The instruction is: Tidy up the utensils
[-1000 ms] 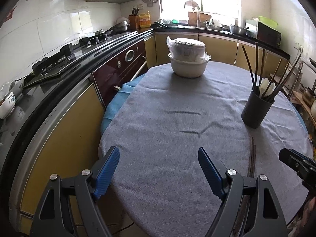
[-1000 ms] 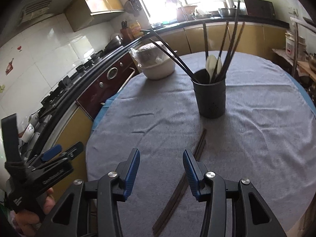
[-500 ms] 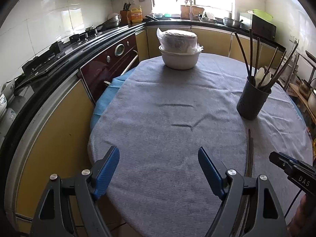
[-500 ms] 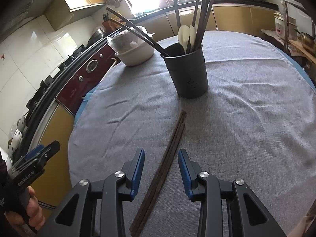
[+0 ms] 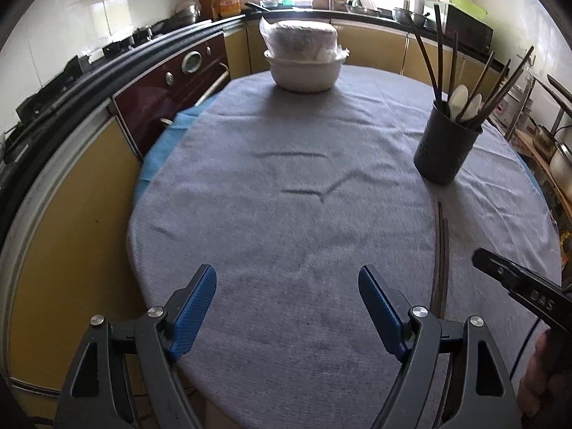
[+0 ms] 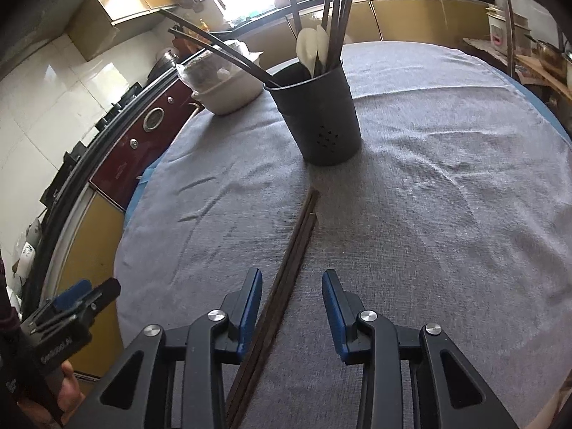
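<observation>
A pair of dark brown chopsticks lies flat on the grey tablecloth, pointing toward a black utensil holder that holds several chopsticks and two white spoons. My right gripper is open and low over the near part of the pair, which runs between its blue pads and closer to the left one. My left gripper is open and empty over the table's near left side; the chopsticks and holder lie to its right.
A white bowl with a bagged lid stands at the far side of the round table. An oven and counter curve along the left. Shelves with pots are at the right.
My right gripper has moved forward and down over the chopsticks, which now lie between its pads. My left gripper has shifted slightly and stays open.
</observation>
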Tool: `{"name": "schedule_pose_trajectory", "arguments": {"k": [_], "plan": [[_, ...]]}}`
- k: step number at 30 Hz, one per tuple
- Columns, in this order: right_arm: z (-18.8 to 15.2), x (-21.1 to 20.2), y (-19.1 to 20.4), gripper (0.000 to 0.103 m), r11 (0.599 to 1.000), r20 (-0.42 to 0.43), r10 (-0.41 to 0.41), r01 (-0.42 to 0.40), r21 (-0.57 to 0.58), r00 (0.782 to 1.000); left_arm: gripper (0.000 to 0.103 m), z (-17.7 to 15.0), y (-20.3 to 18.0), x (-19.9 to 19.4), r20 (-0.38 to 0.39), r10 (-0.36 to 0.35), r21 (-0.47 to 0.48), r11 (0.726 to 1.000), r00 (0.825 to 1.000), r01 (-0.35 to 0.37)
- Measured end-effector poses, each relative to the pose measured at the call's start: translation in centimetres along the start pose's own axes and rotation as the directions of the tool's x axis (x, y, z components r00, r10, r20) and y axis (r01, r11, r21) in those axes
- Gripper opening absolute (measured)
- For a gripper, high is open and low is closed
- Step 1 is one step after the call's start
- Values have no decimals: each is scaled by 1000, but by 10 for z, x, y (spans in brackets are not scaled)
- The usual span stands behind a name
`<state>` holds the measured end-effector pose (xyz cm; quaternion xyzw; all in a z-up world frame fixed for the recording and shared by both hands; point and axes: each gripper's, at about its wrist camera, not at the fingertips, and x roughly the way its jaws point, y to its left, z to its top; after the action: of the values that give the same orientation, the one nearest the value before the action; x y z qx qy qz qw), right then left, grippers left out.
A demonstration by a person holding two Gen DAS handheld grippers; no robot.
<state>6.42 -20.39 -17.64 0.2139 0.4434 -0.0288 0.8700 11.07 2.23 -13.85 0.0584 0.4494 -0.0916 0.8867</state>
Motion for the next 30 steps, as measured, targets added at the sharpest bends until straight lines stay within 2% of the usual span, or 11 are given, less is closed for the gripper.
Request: {"name": "schedule_pose_trajectory", "arguments": {"k": [8, 17, 26, 30], "plan": [[2, 27, 8, 33, 997, -34, -60, 58, -58, 998, 82, -5, -2, 9, -28, 3, 4, 1000, 1000, -3], [-7, 36, 20, 31, 986, -31, -98, 93, -139, 995, 82, -6, -4, 11, -37, 8, 3, 1000, 999, -8], [-7, 26, 11, 31, 994, -23, -61, 59, -93, 998, 82, -6, -8, 10, -36, 8, 7, 1000, 999, -8], [-5, 10, 9, 31, 996, 13, -44, 45, -72, 999, 82, -3, -9, 2, -16, 5, 10, 1000, 1000, -4]]}}
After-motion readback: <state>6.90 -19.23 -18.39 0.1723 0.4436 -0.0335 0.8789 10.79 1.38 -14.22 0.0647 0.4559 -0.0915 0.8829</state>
